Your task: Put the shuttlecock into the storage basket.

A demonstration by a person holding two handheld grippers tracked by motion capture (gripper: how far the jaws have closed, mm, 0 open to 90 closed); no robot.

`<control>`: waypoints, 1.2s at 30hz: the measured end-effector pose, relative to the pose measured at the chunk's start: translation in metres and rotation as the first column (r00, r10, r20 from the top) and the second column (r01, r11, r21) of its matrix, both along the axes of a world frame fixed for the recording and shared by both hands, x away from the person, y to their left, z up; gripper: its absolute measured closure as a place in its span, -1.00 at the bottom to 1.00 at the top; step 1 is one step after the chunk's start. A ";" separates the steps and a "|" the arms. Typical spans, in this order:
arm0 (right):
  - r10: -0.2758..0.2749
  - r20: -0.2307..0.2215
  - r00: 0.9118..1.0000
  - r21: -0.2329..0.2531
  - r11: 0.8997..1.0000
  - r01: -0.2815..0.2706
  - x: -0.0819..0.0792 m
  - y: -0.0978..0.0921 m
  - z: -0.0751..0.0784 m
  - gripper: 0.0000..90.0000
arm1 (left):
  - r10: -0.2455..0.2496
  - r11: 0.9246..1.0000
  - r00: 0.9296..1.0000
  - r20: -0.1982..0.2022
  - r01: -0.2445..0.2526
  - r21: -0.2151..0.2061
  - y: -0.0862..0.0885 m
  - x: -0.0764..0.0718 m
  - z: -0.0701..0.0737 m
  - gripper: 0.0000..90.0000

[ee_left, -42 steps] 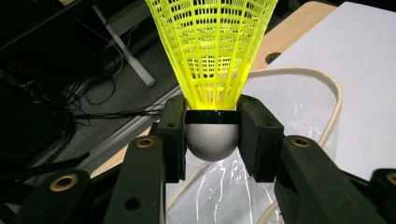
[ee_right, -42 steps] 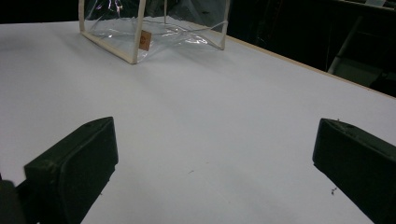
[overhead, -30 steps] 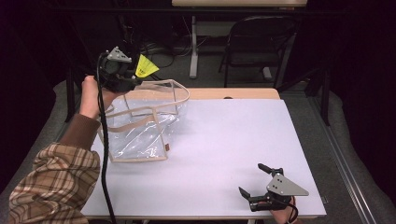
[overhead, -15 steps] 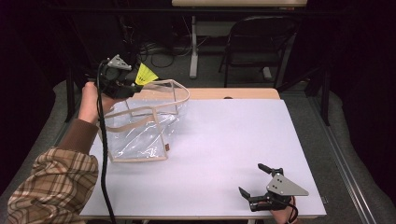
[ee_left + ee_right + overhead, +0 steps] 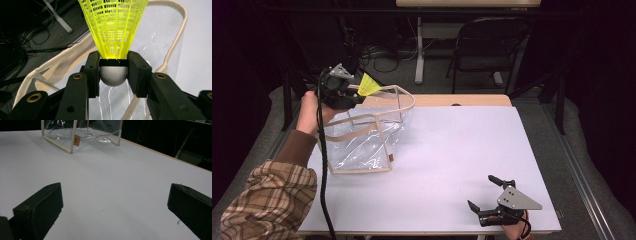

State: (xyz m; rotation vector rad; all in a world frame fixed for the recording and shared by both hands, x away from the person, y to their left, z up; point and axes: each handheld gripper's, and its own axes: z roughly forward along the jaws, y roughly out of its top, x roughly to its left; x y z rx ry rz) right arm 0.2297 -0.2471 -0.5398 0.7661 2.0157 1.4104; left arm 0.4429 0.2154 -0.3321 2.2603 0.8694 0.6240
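A yellow mesh shuttlecock (image 5: 369,85) (image 5: 113,27) with a grey round head is clamped in my left gripper (image 5: 343,93) (image 5: 113,72), held above the back left rim of a clear plastic bag (image 5: 362,140) (image 5: 160,42) with beige trim and handles. The bag stands open on the left side of the white table (image 5: 452,150). My right gripper (image 5: 487,192) (image 5: 115,202) rests low at the table's front right, jaws wide apart, nothing between them. The bag's base (image 5: 82,133) lies far ahead in the right gripper view.
A wooden strip (image 5: 452,100) runs along the table's far edge. Beyond it stand a black chair (image 5: 487,50) and a desk leg (image 5: 419,50) with cables on the floor. A plaid sleeve (image 5: 267,200) comes in at the bottom left.
My left gripper has lifted slightly with the shuttlecock, staying over the bag's rim. The right gripper has not moved.
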 end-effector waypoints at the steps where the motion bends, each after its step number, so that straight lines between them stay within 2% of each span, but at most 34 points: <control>1: 0.000 0.000 1.000 0.000 1.000 0.000 0.000 0.000 0.000 -1.00 | -0.002 1.000 1.000 -0.001 0.002 0.002 0.000 0.000 -0.001 0.44; 25: 0.003 -0.006 1.000 -0.003 1.000 -0.003 0.000 0.001 0.000 -1.00 | -0.020 0.998 0.999 -0.040 0.022 0.050 -0.002 0.002 -0.012 0.44; 36: 0.003 -0.008 1.000 -0.003 1.000 -0.003 0.000 0.001 -0.001 -1.00 | -0.026 0.998 0.997 -0.067 0.030 0.056 -0.001 0.004 -0.014 0.44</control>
